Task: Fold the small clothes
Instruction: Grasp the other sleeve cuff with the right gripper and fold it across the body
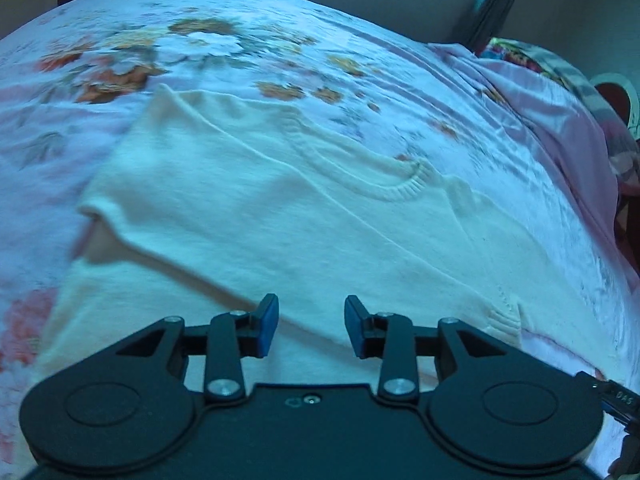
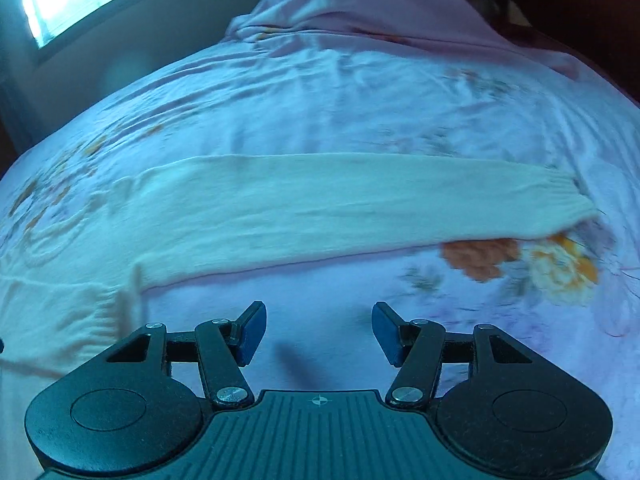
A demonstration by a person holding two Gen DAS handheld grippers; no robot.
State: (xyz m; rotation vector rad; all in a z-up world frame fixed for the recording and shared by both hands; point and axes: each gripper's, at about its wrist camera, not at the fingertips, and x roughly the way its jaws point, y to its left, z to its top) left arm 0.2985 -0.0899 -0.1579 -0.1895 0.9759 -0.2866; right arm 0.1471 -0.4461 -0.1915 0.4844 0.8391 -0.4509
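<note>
One sleeve of the cream sweater (image 1: 256,216) looks folded in already, the other sleeve (image 2: 320,204) is left stretched out, and nothing's held by the left gripper (image 1: 311,326) or right gripper (image 2: 318,332), both spread.

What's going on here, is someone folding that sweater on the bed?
A person holding a two-finger gripper in each hand is working on a cream knit sweater spread over a floral bedsheet. One sleeve looks already folded across the body, while the other sleeve lies stretched straight out on the sheet. The left gripper hangs over the sweater's body, the right gripper over bare sheet just short of that sleeve. Both have their jaws apart with nothing between them.
</note>
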